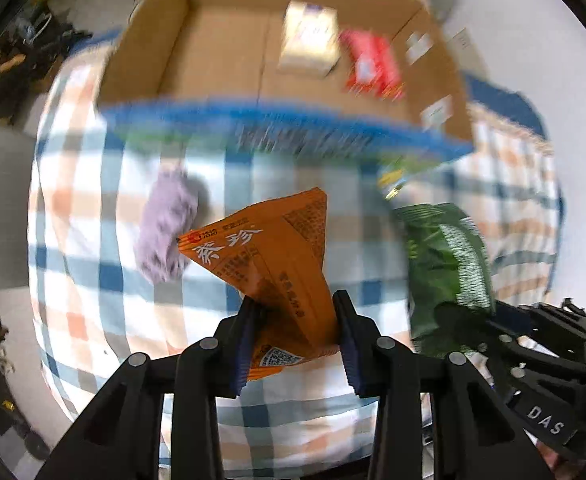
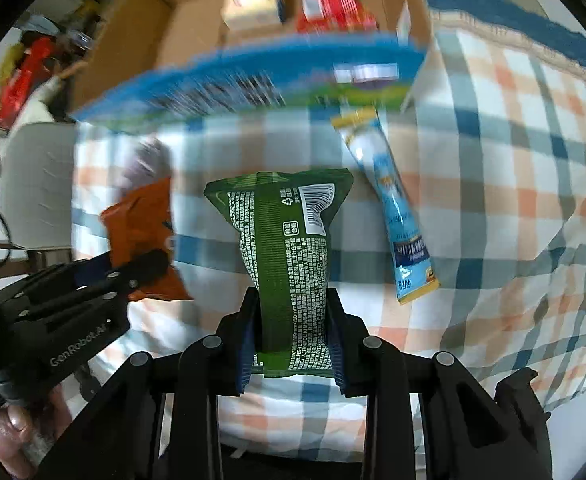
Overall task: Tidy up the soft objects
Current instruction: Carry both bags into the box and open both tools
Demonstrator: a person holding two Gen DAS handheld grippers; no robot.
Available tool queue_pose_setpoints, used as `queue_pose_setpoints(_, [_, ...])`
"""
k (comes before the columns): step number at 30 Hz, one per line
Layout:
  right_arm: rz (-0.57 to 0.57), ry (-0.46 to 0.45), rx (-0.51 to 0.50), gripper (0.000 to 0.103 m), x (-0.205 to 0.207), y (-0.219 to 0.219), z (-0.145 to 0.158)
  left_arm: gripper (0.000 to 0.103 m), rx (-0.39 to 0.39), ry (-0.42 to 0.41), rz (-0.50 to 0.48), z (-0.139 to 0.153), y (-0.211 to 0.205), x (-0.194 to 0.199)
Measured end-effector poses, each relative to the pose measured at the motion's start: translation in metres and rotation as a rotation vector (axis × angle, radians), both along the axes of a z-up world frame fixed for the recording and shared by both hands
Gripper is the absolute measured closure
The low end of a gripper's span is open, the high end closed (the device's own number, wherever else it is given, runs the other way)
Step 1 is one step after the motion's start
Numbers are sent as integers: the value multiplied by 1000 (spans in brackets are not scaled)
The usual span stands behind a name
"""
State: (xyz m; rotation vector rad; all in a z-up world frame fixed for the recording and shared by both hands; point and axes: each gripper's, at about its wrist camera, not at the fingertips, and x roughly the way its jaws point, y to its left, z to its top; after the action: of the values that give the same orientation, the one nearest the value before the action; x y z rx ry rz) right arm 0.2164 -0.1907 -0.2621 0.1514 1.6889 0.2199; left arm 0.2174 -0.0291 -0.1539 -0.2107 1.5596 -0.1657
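My left gripper [image 1: 295,308] is shut on an orange packet [image 1: 271,248] and holds it above the checked cloth. My right gripper [image 2: 293,304] is shut on a green packet [image 2: 283,240], which also shows in the left wrist view [image 1: 449,264]. The orange packet also shows in the right wrist view [image 2: 141,224], held by the left gripper [image 2: 145,264]. An open cardboard box [image 1: 213,52] with a blue front edge stands ahead. Inside it lie a pale yellow pack [image 1: 311,40] and a red pack [image 1: 373,64]. A blue-and-yellow sachet [image 2: 393,208] and a purple fluffy item [image 1: 167,228] lie on the cloth.
The checked cloth [image 2: 493,160] covers the surface and wrinkles at the right. A grey chair or cushion [image 2: 37,184] stands at the left. Clutter [image 1: 25,60] lies on the floor beyond the left edge.
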Motion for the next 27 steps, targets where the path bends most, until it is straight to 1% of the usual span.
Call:
queue_pose_setpoints(3, [0, -65, 31, 70, 14, 2, 40, 69, -35, -51, -11, 39, -2, 30])
queue_pose_setpoints(5, [0, -98, 44, 70, 28, 0, 61, 69, -45, -79, -17, 58, 0, 52])
queue_pose_setpoints(8, [-10, -132, 56, 70, 59, 5, 85, 69, -20, -111, -31, 72, 4, 84])
queue_pose_setpoints(11, [-36, -144, 50, 70, 92, 4, 94, 69, 13, -115, -30, 72, 9, 124])
queue_pose_setpoints(15, [-67, -149, 8, 70, 133, 12, 89, 69, 27, -80, -17, 52, 19, 163])
queue_pose_setpoints(17, [-84, -140, -4, 70, 152, 13, 82, 69, 38, -61, -10, 43, 22, 181])
queue_pose_setpoints(20, [-106, -131, -40, 70, 186, 15, 68, 69, 54, -25, -3, 20, 26, 208])
queue_pose_setpoints(23, [-127, -101, -65, 70, 214, 15, 42, 69, 68, 7, -2, -2, 31, 231])
queue_pose_setpoints(27, [-138, -63, -122, 70, 238, 16, 3, 69, 84, 54, -1, -33, 37, 254])
